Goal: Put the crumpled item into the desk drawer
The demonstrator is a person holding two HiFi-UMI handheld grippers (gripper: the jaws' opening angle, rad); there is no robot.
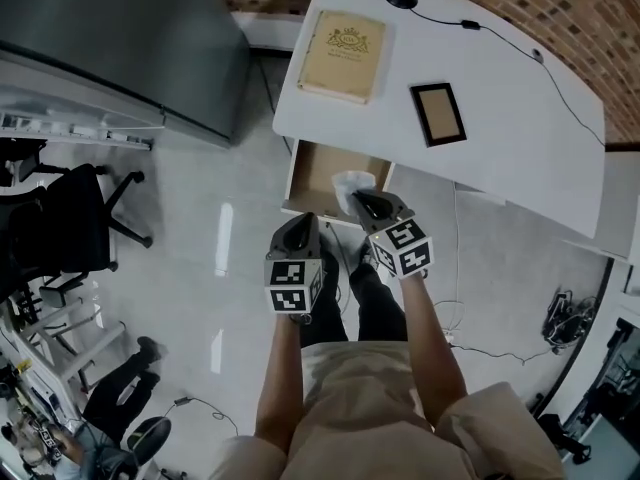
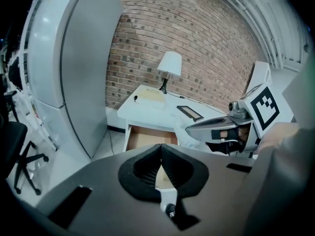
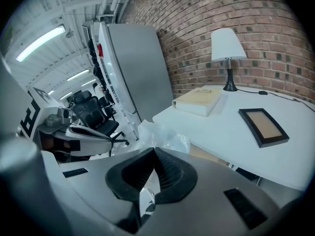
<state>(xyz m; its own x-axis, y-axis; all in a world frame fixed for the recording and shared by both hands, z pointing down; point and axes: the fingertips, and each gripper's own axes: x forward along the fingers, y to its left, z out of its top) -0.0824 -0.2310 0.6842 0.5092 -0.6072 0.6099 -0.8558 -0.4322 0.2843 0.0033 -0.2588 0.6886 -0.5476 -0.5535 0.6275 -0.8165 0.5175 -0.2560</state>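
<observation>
Crumpled item (image 1: 352, 184) hangs above the right front corner of the open drawer (image 1: 318, 173). Left gripper (image 1: 303, 223) hovers just before the drawer front, jaws together on nothing. Right gripper (image 1: 362, 204) has its jaws clamped on the item. Released this near the rim, the light wad could catch the edge or fall to the floor (image 1: 200, 268).

Left tongs (image 2: 161, 146) pressed together; open drawer (image 2: 147, 137) beyond them.
</observation>
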